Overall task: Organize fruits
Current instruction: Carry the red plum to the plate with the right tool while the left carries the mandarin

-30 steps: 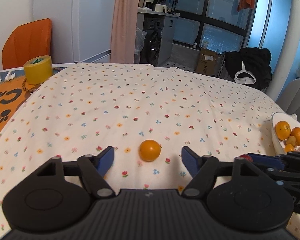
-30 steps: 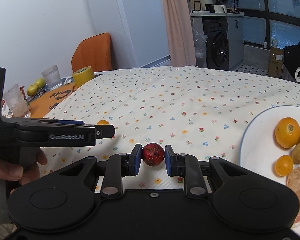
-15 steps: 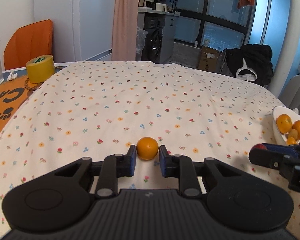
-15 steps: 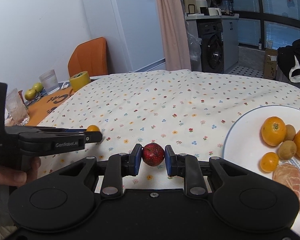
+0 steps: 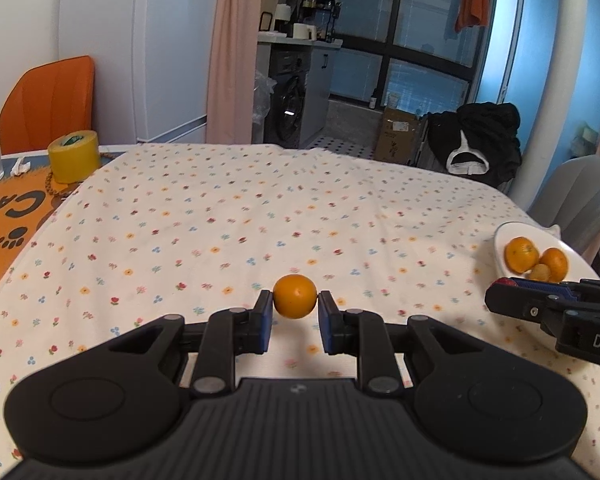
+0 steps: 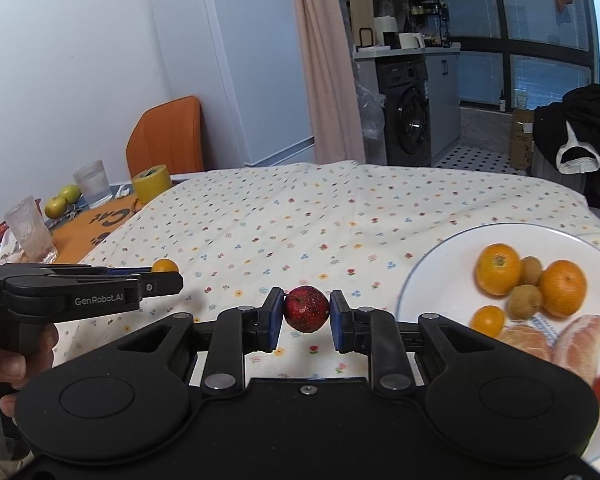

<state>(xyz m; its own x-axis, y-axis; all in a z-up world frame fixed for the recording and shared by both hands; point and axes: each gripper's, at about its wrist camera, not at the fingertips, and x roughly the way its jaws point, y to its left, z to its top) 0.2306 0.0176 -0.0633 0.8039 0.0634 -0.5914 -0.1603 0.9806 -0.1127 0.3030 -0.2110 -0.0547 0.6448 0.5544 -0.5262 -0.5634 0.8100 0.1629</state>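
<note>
**Gripping fruit in both claws**

Clamping a small round orange (image 5: 295, 296), the left gripper (image 5: 295, 316) hung above the floral tablecloth (image 5: 240, 220). The right gripper (image 6: 306, 316) pinched a dark red apple (image 6: 306, 309); the white plate (image 6: 432, 292) lay at three o'clock.

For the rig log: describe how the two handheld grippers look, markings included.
Both are matte black plastic. The left gripper and right gripper each have two hinged fingers with blue pads, silver pivot screws, round discs on the body and a ribbed top plate. White lettering on the left one's side reads GenRobot.AI. No cables or sleeves show.
</note>
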